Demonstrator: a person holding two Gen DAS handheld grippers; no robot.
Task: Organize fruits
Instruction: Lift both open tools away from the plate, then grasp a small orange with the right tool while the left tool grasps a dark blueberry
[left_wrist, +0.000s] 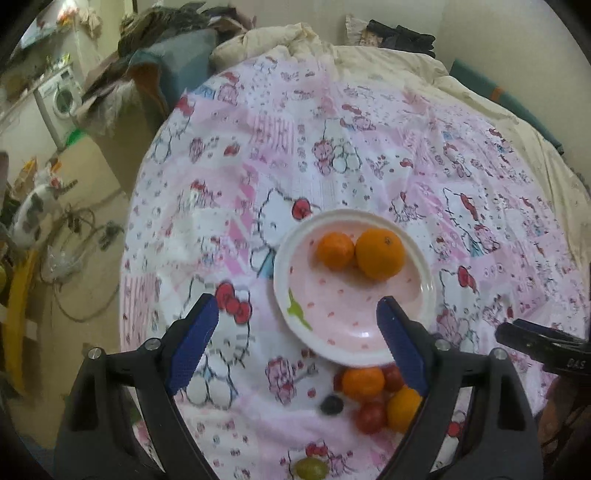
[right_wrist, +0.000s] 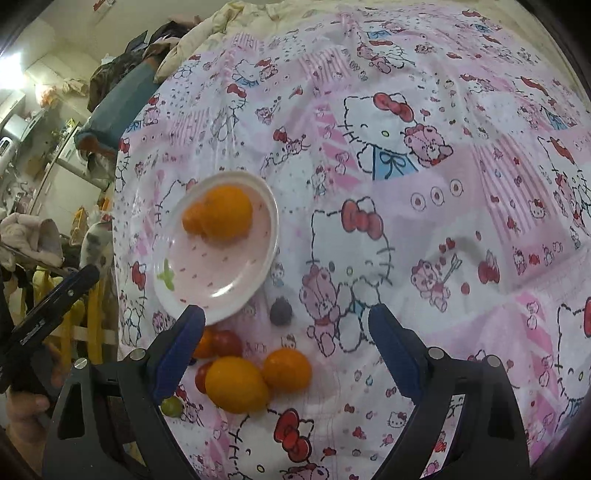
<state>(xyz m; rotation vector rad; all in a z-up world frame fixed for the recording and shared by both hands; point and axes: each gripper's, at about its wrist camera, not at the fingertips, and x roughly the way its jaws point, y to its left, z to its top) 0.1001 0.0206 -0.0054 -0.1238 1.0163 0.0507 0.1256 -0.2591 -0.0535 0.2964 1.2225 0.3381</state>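
we see one pink plate (left_wrist: 354, 334) on the cat-print cloth (left_wrist: 369, 147), holding two orange fruits that touch: a smaller one (left_wrist: 335, 250) and a larger one (left_wrist: 380, 253). the rest of the fruit lies loose on the cloth just beside the plate's near rim: two more oranges (right_wrist: 286, 370) (right_wrist: 236, 384), at least two red tomatoes (right_wrist: 226, 342), one dark berry (right_wrist: 281, 311) and one green grape (right_wrist: 171, 407). our left gripper (left_wrist: 297, 338) hangs over the plate's near edge, fingers spread with nothing between them. our right gripper (right_wrist: 286, 349) is spread wide above the loose pile, pinching nothing.
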